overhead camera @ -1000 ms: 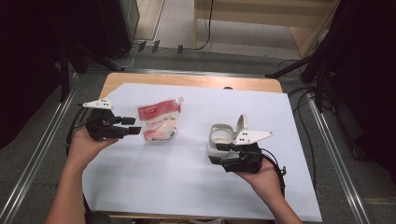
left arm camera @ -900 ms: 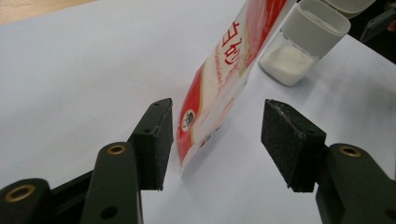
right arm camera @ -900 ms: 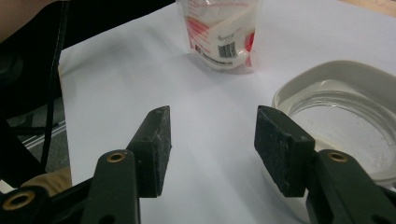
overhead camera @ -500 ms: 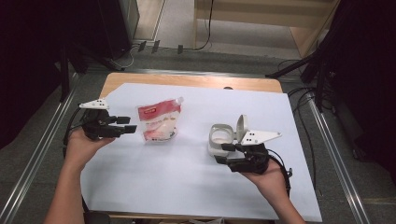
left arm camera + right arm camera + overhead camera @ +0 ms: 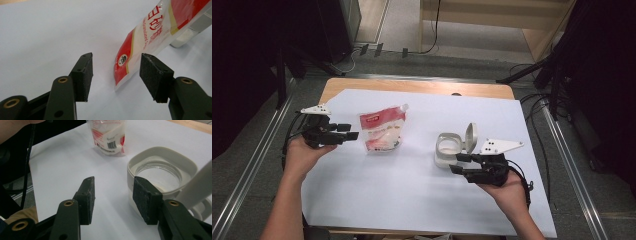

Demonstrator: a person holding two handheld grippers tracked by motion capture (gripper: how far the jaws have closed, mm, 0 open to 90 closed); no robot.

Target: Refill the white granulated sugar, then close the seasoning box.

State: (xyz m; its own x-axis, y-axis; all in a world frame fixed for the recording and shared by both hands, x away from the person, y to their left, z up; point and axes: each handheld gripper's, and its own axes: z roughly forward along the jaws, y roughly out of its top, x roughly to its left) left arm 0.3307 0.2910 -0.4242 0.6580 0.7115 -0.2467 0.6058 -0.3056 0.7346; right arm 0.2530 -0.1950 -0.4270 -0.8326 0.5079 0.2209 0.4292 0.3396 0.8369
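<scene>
The black two-jaw right gripper (image 5: 459,163) now sits nearer the desk's front edge, off the white square open-lidded container (image 5: 448,148).

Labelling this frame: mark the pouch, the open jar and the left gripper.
pouch (image 5: 382,131), high view, middle of its red-and-white front.
jar (image 5: 448,148), high view, its square white rim.
left gripper (image 5: 115,75), left gripper view, midway between its fingertips.

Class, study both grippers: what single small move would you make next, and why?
Probably ease the left gripper forward and close on the sugar pouch. Its jaws are open with the pouch's corner just ahead between them, and the container by the right gripper already stands lid-open.
</scene>
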